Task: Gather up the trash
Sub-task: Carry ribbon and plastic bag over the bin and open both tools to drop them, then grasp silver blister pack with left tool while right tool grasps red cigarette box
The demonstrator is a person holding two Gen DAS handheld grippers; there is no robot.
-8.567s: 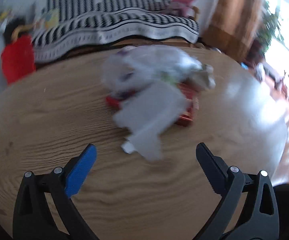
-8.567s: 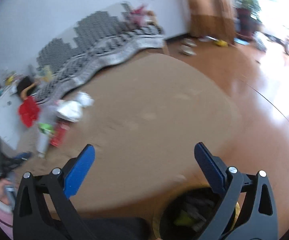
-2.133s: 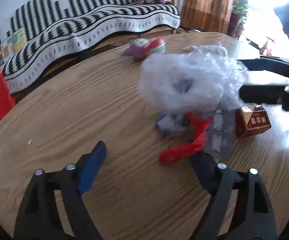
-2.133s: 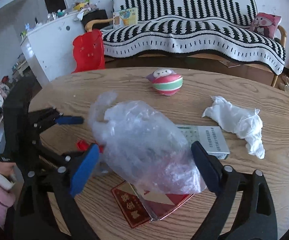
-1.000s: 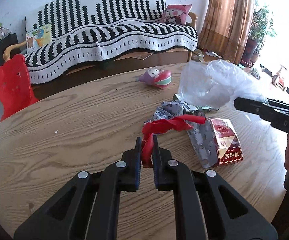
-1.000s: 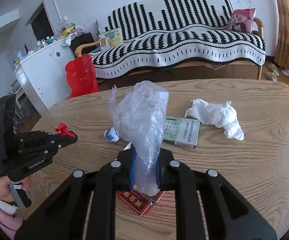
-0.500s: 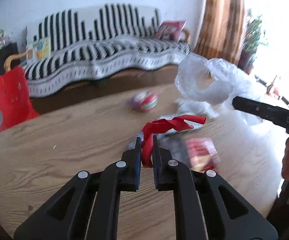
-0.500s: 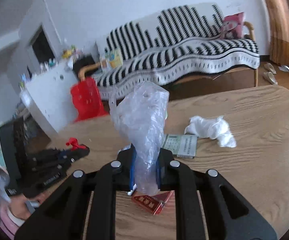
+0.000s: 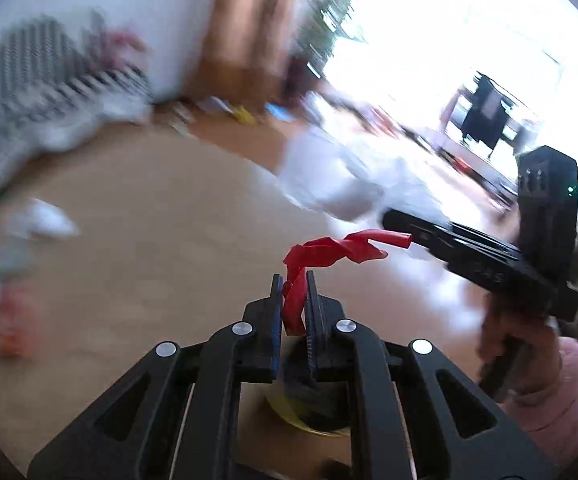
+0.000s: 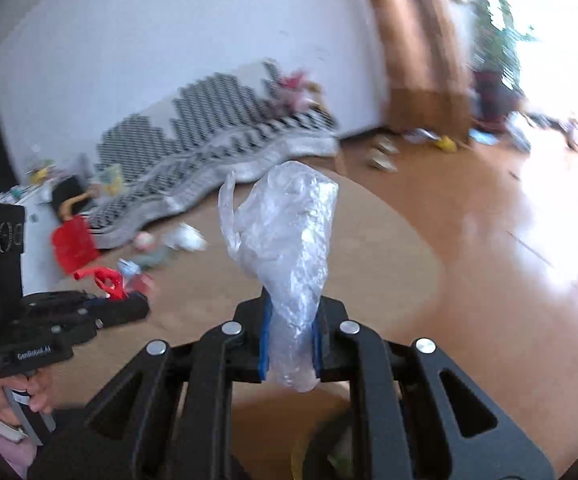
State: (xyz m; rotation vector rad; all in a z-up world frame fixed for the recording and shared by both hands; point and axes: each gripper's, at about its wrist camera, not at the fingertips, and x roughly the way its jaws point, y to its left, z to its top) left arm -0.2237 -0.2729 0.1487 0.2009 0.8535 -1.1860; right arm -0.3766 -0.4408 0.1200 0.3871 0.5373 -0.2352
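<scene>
Left gripper (image 9: 292,300) is clamped on a twisted red scrap (image 9: 339,250), which sticks up and curls off to the right, well clear of the table (image 9: 149,232). My right gripper (image 10: 290,330) is squeezed tight on a crumpled clear plastic bag (image 10: 285,236) that stands up between the blue pads (image 10: 265,340). Both are held up in the air, side by side. Below the left one I can just see a yellow-rimmed bin (image 9: 309,416) with a dark inside. Leftover litter (image 10: 157,254) still sits on the far side of the table, too blurry to sort out.
</scene>
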